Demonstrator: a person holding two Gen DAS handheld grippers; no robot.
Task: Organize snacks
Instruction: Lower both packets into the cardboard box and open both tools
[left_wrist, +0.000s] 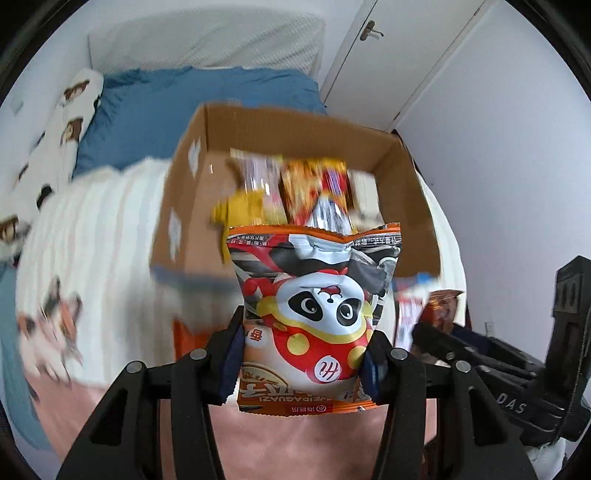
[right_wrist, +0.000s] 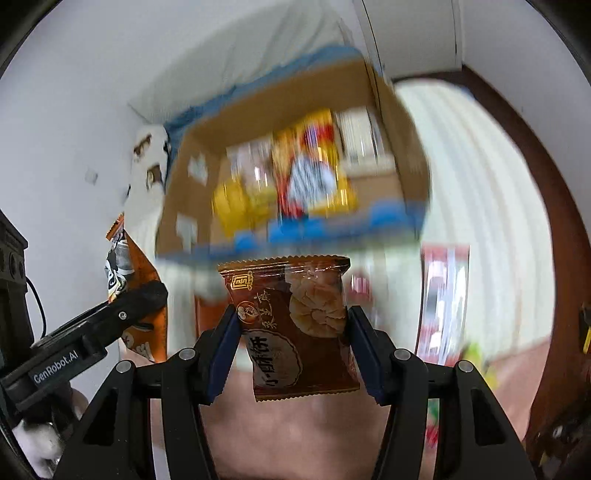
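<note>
My left gripper (left_wrist: 301, 354) is shut on an orange snack bag with a panda (left_wrist: 314, 314) and holds it in the air in front of an open cardboard box (left_wrist: 192, 192). My right gripper (right_wrist: 291, 347) is shut on a brown pastry packet (right_wrist: 295, 325), also held up before the same box (right_wrist: 388, 122). The box holds several snack packs, yellow and red ones (left_wrist: 310, 188) (right_wrist: 306, 170). The panda bag and left gripper also show at the left of the right wrist view (right_wrist: 125, 266). The right gripper and its packet show at the right of the left wrist view (left_wrist: 443, 314).
The box stands on a bed with a white ribbed blanket (left_wrist: 96, 236), blue pillows (left_wrist: 184, 107) and a white headboard behind. A red and white snack pack (right_wrist: 443, 295) lies on the blanket right of the box. White wardrobe doors (left_wrist: 406, 55) stand at the right.
</note>
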